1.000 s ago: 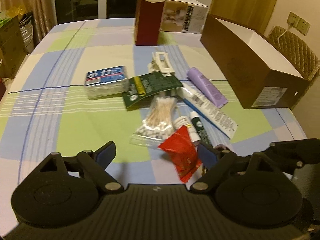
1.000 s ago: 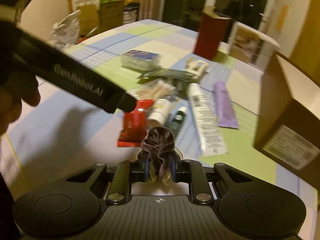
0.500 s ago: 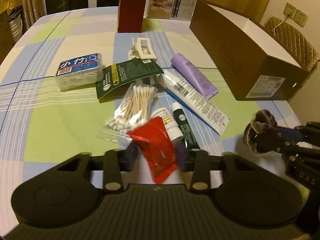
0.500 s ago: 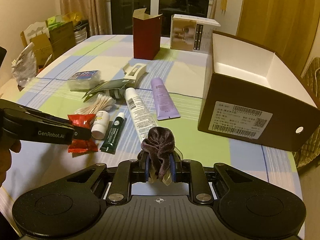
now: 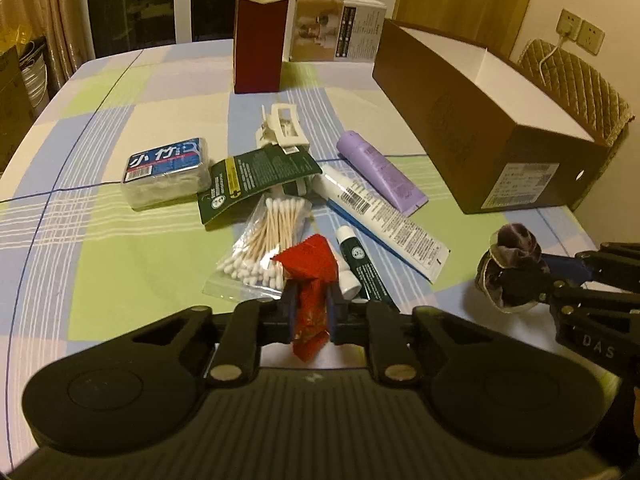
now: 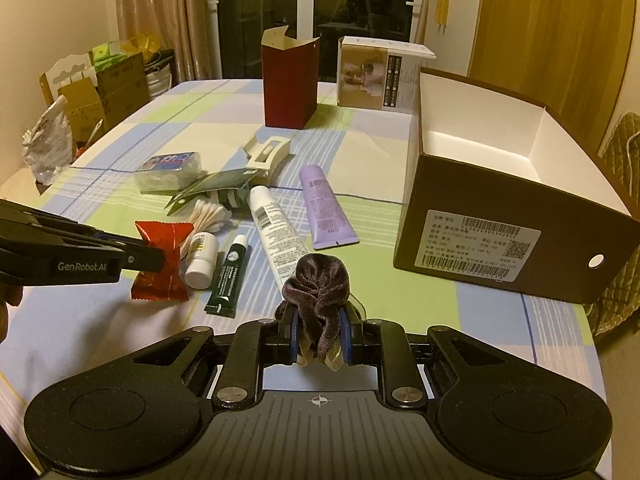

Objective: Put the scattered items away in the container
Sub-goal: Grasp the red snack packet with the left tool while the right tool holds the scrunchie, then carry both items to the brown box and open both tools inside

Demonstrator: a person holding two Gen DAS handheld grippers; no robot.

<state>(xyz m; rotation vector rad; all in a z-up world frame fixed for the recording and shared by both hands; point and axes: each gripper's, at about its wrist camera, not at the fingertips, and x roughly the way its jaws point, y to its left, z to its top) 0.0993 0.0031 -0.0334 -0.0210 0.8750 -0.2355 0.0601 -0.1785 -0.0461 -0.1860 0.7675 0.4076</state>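
Jaws of the left gripper (image 5: pixel 311 312) (just closed) are pinching a crinkled red foil packet (image 5: pixel 310 276) at lower centre; the right gripper (image 6: pixel 319 338) is clamping a dark velvet scrunchie (image 6: pixel 318 284) near the open brown cardboard box (image 6: pixel 472 216).

Far across the checked tablecloth (image 6: pixel 120 344) from the tongs: open dark red carton (image 6: pixel 289 84) upright, printed white box (image 6: pixel 378 76) just beside it. Off to the right, quilted chair (image 5: pixel 576 92), wall sockets (image 5: pixel 580 32). Off left, cardboard boxes (image 6: pixel 100 88), crumpled bag (image 6: pixel 48 140), curtains (image 6: pixel 160 12).
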